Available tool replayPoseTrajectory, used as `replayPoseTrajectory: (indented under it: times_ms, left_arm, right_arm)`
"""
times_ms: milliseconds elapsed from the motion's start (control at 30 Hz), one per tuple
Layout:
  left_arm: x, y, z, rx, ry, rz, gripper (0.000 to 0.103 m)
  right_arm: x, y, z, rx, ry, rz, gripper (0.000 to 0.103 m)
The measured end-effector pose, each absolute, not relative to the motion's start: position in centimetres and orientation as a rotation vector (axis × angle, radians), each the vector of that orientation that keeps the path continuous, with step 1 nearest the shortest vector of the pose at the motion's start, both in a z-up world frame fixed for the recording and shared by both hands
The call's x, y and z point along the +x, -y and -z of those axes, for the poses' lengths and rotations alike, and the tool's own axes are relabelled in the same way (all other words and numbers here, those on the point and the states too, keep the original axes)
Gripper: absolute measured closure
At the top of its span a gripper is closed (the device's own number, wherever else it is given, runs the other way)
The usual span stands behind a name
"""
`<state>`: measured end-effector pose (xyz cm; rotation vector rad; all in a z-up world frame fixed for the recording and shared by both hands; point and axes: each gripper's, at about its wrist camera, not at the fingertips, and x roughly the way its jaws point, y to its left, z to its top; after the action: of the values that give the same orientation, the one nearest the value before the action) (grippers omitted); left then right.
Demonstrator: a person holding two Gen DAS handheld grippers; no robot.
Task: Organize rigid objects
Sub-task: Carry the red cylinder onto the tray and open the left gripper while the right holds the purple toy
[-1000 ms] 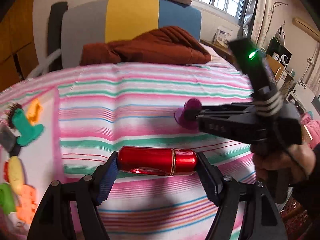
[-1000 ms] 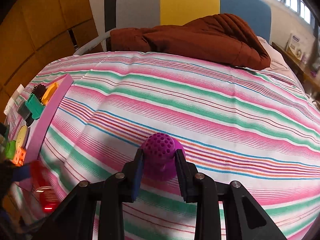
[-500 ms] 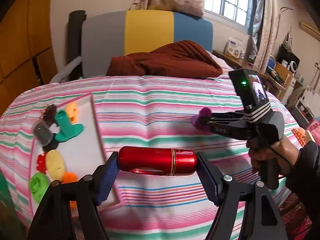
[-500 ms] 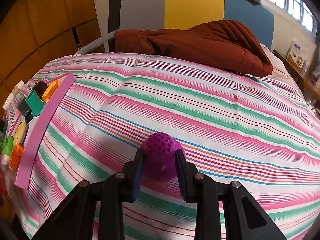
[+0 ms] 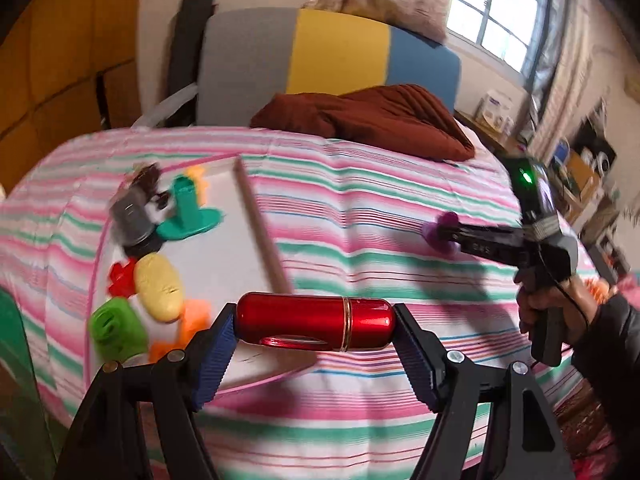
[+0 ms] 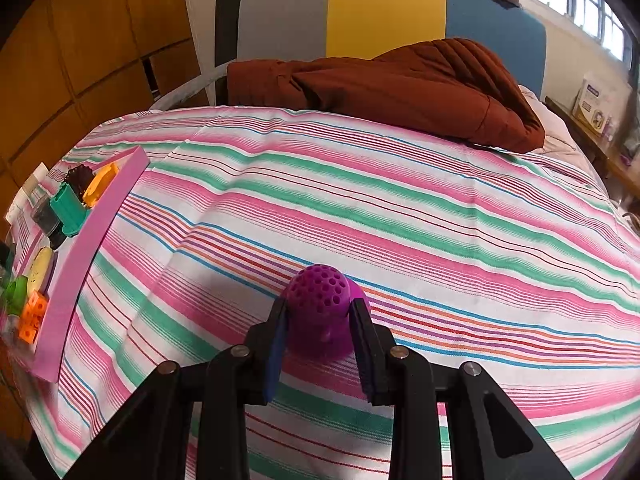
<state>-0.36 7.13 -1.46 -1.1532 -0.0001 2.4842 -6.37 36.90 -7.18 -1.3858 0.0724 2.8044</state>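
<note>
Closer now sits the pink tray (image 5: 260, 232) at frame left — my left gripper (image 5: 314, 330) clamps the slick, rigid red capsule (image 5: 314, 322) endwise, right gripper (image 6: 320, 320) pinching the purple perforated piece (image 6: 318, 312).

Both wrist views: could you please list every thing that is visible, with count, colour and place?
red cylinder: 1, glossy red with a gold band, held crosswise in the left gripper.
purple perforated piece: 1, purple, in the right gripper, at the bedspread.
tray: 1, pink rim, white floor, left side of the bed.
small toys: several, teal, yellow, orange, green, red, dark, inside the tray.
bedspread: 1, pink, green and white stripes, over the bed.
brown jacket: 1, brown, far end of the bed.
headboard: 1, grey, yellow, blue.
left gripper: 1, black, blue pads.
right gripper: 1, black.
</note>
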Motion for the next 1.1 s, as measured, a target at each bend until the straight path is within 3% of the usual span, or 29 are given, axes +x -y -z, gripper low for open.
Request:
replayPoseTrajectory:
  times_ms: [333, 733, 1100]
  left_arm:
    - [-7.4, 0.5, 1.2, -1.242, 0.241, -2.551, 0.027]
    - [-14.5, -0.5, 7.0, -1.508, 0.136, -2.526, 0.026]
    - [-11.2, 1.4, 5.2, -1.377, 0.179, -2.625, 0.02]
  right_arm:
    - [-6.5, -36.4, 7.1, -1.392, -0.056, -2.82, 0.072]
    - [-6.5, -36.3, 7.1, -1.397, -0.062, -2.827, 0.072]
    - [-6.7, -36.1, 7.1, -1.392, -0.044, -2.829, 0.072]
